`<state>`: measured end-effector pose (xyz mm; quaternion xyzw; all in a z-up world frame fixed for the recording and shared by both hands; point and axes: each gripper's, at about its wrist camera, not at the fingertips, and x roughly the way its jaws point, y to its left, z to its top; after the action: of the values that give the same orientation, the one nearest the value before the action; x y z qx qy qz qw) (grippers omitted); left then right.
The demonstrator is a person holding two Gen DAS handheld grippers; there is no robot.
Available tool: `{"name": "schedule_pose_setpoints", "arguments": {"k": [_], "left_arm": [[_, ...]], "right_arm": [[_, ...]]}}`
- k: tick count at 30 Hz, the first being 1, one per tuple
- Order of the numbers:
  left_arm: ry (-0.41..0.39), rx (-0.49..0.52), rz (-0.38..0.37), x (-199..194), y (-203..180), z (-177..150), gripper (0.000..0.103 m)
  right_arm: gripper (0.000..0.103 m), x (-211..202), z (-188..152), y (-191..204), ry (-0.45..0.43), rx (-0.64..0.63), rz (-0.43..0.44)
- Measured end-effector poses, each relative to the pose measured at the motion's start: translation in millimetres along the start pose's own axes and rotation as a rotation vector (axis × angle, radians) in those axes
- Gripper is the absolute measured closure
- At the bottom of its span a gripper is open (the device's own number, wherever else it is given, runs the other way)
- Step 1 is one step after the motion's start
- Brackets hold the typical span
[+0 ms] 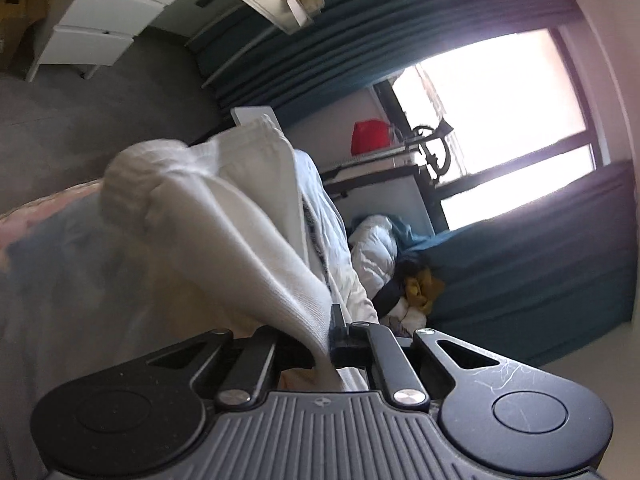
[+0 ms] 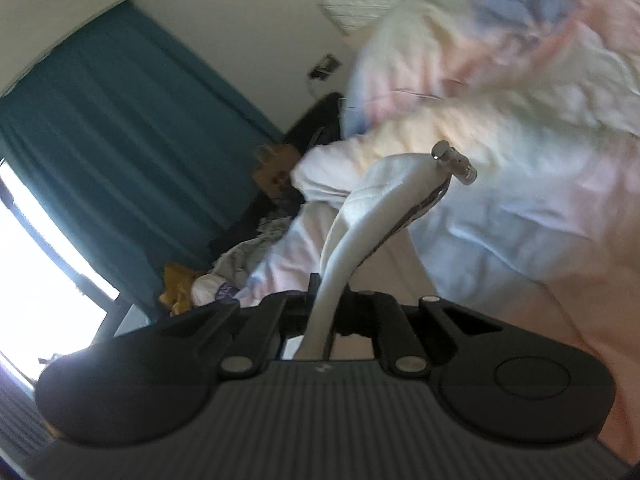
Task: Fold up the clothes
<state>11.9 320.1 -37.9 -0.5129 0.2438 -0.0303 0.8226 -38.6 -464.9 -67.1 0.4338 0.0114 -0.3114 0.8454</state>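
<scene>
Left wrist view: the left tongs [image 1: 330, 340] are closed on a fold of the white knitted garment with a ribbed hem [image 1: 224, 216], which rises from between the fingers and hangs bunched in front of the camera, lifted above the bed with the pale pastel quilt [image 1: 52, 248]. A dark patterned drawstring [image 1: 316, 240] runs along the garment's inner edge. Behind it lie a heap of crumpled clothes, white, yellow and dark [image 1: 404, 280], teal pleated curtains [image 1: 400, 52] around a bright window [image 1: 500, 112], a red container [image 1: 370, 136] on a shelf, and a white chest of drawers [image 1: 108, 16]. Right wrist view, blurred: the right tongs [image 2: 322, 312] are pinched on another white edge of the same garment [image 2: 352, 232], which arcs upward from the fingers. Its drawstring ends in a silver metal tip [image 2: 456, 164] at the top of the arc. The pastel quilt [image 2: 520, 120] fills the right of the frame; the teal curtain [image 2: 132, 128] and the heap of clothes [image 2: 224, 276] sit to the left.
</scene>
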Motion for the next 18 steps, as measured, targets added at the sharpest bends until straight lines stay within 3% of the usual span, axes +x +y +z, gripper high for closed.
{"name": "schedule_pose_setpoints", "arguments": {"k": [4,8,12,18], "left_arm": [[0.001,0.095,0.003,49,-36,29,0.096],[0.003,0.119,0.027,118,-63,51,0.096],[0.001,0.137,0.088,205,-77,76,0.096],[0.024,0.179,0.227,332,-69,89,0.096]], "right_arm": [[0.094,38,1,40,0.006,-0.059,0.01],[0.094,109,-9,88,0.031,-0.138,0.002],[0.094,198,-40,129,0.08,-0.252,-0.019],[0.094,311,-97,143,0.185,-0.34,-0.062]]}}
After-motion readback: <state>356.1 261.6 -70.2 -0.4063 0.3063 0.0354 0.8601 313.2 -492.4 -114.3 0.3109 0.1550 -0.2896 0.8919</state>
